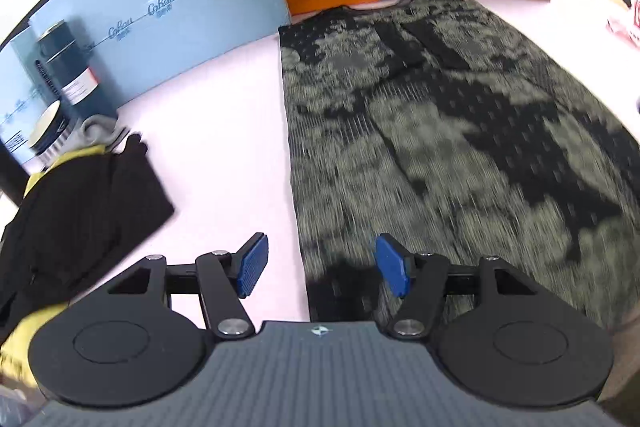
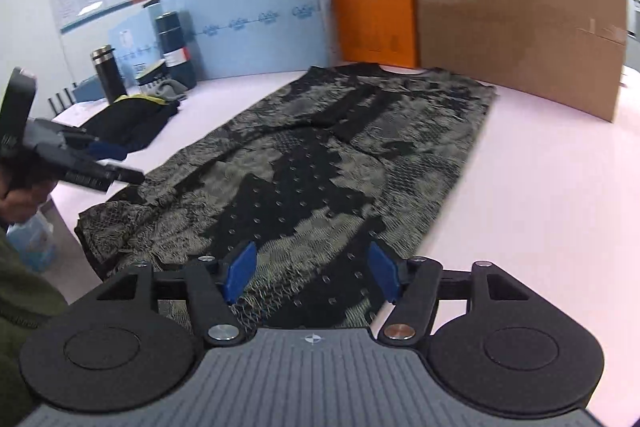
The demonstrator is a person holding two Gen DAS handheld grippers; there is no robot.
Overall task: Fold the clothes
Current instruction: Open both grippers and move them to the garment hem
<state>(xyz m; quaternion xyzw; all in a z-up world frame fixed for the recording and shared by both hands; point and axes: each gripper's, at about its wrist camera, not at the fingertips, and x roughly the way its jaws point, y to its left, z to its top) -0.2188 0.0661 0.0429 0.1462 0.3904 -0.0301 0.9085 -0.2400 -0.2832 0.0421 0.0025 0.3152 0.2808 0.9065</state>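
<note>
A black and olive patterned garment lies flat lengthwise on the pale pink table, its sleeves folded in over the middle. It also shows in the right wrist view. My left gripper is open and empty, hovering over the garment's near left edge. It appears from the side at the left of the right wrist view. My right gripper is open and empty, above the garment's near hem, right of centre.
A pile of black and yellow clothes lies at the left; it also shows in the right wrist view. Blue, orange and cardboard panels stand along the back. Dark bottles stand at the back left.
</note>
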